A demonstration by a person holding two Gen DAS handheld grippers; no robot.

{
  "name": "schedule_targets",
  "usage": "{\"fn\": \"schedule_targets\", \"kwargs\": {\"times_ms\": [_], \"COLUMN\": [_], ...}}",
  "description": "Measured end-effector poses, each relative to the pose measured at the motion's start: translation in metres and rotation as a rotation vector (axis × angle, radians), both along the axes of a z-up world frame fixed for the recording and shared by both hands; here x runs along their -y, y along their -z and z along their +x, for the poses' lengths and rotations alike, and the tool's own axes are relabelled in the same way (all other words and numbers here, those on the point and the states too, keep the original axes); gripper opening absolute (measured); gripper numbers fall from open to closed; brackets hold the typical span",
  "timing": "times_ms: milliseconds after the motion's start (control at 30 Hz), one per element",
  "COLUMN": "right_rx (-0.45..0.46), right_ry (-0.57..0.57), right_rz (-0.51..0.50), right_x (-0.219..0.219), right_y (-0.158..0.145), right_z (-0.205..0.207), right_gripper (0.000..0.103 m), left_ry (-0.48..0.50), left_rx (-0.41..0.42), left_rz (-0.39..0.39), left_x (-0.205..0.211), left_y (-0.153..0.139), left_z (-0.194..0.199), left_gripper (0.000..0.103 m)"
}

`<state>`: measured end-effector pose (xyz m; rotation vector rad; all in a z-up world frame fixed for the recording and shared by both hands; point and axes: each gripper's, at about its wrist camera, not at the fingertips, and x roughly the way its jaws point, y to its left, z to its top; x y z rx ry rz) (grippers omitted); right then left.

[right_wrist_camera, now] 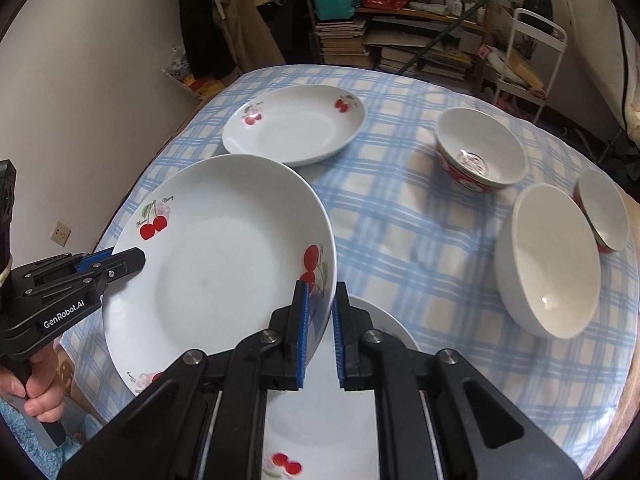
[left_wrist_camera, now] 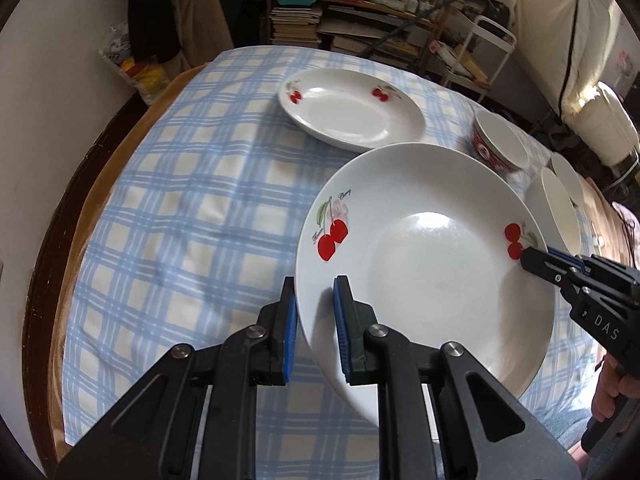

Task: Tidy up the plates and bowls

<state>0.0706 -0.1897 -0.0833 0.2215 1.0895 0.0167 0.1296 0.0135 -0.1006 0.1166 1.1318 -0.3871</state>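
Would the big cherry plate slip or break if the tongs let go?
Probably. The cherry plate looks glossy, so likely slippery. It seems stiff ceramic, likely fragile; another plate lies below. Left tongs and right tongs straddle opposite rims.

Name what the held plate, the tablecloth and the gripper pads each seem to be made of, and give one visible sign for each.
Held plate: probably glazed ceramic or porcelain; glossy white with bright window glare and printed cherries.
Tablecloth: woven fabric, matt; soft wrinkles, blue checks.
Gripper pads: likely rubber or soft plastic; blue, ridged, dull, mounted on black hard-plastic fingers.
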Motion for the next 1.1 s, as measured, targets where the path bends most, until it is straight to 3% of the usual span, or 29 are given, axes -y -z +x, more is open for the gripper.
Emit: {"fn": "schedule_targets", "kwargs": {"times_ms": [533, 1100], "right_rx": [-0.049, -0.115], "right_ry": [0.101, 0.179], "right_rz": [-0.003, -0.003], "right_x": [0.030, 0.039], "right_y": [0.014, 0.043], "right_z": [-0.055, -0.074], "right_gripper": [0.012, 0.013], "left_ry": [0.087, 0.148], "left_rx": [-0.014, -0.055], "left_rz": [0.052, 0.137], "left_x": [0.039, 0.061], "left_y": [0.011, 0.037], "left_z": [-0.044, -0.059], "left_gripper": [0.018, 0.019]}}
